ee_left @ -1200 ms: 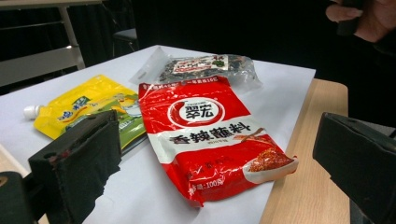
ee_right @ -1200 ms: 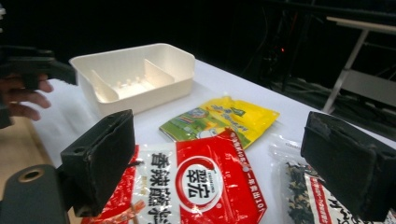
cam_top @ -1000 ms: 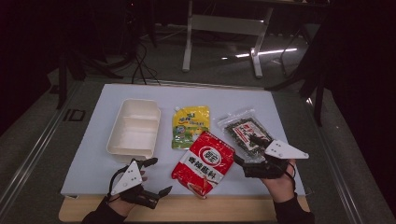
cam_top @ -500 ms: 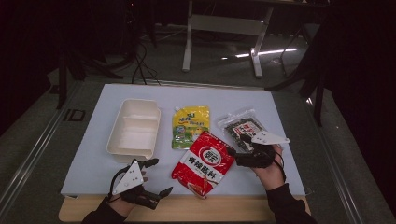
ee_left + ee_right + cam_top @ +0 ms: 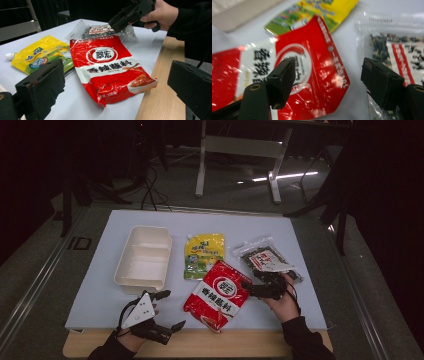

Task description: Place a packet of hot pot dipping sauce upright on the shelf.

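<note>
The surface (image 5: 100, 285) carries four items laid flat and apart in a row, so each can be reached without disturbing the next: a cream two-compartment tray (image 5: 143, 256) at the left, a yellow spouted pouch (image 5: 203, 255), a red seasoning packet (image 5: 218, 292) and a clear bag of dark dried contents (image 5: 265, 260) at the right. The red seasoning packet lies nearest the person, tilted, its lower corner close to the near edge of the white covering, which probably favours pickup from that side. The right tool (image 5: 254, 288) sits low at the packet's right edge, between it and the clear bag; its jaws have just been closing yet remain well apart, and in the right gripper view they straddle the packet's upper right corner, one jaw over the printed face and the other beside the clear bag (image 5: 402, 50). Contact with the film cannot be confirmed in that blurred view. The left tool (image 5: 167, 310) rests at the near left, jaws wide and empty, the packet (image 5: 110, 67) ahead of them.
</note>
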`<state>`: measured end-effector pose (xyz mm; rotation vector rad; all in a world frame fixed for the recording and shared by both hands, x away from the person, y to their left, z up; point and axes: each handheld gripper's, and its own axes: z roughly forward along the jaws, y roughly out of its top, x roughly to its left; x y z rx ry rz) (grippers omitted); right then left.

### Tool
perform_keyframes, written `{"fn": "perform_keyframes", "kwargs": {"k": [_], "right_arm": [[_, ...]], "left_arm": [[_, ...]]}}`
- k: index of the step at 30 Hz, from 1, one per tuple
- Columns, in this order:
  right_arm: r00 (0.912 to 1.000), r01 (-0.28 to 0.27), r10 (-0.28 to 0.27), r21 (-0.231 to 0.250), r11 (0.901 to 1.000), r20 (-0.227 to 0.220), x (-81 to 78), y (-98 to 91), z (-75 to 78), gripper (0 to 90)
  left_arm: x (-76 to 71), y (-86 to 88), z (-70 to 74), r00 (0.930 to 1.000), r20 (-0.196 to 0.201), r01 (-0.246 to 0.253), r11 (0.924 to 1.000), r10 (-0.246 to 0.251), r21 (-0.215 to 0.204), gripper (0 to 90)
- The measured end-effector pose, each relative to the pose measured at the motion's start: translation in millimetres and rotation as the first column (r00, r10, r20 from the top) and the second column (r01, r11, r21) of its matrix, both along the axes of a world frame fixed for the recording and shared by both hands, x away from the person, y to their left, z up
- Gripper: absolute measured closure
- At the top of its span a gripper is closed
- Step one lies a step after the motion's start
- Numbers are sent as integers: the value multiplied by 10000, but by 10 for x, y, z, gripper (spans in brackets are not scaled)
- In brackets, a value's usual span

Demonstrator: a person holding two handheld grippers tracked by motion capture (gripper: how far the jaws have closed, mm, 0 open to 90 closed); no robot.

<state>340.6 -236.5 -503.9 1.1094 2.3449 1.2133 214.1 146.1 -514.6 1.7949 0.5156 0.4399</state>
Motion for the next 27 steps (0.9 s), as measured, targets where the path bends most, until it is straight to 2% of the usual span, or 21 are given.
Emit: {"fn": "perform_keyframes", "kwargs": {"k": [3, 5, 11, 20, 23, 25, 26, 27], "right_arm": [[9996, 64, -70, -236, 9997, -257, 15, 33, -51, 276], [9995, 181, -193, -457, 9988, -254, 19, 53, -75, 284], [9980, 296, -332, -680, 9972, -530, 53, 89, -138, 288], [9938, 226, -308, -767, 9968, -1069, 79, 103, -189, 310], [9900, 221, -323, -753, 9969, -1370, 91, 101, -206, 343], [9893, 251, -354, -740, 9969, -1418, 93, 99, -209, 378], [9872, 207, -302, -623, 9978, -1563, 95, 94, -213, 428], [9872, 207, -302, -623, 9978, -1563, 95, 94, -213, 428]], "left_arm": [[1, -1, -2, 10000, -10, 10, 10000, -10, 7, 22], [1, -1, -3, 10000, -8, -1, 10000, 1, 6, 22], [-2, -7, -5, 10000, -2, 35, 10000, -35, 42, 22], [1, -9, -8, 10000, -16, 51, 10000, -51, 78, 22], [-1, -13, -9, 10000, -12, 63, 9999, -63, 100, 22], [-1, -12, -8, 10000, -5, 64, 9999, -64, 109, 22], [-1, -11, -8, 10000, -1, 59, 9999, -59, 108, 22], [-1, -10, -7, 10000, -1, 53, 9999, -53, 111, 22]]}}
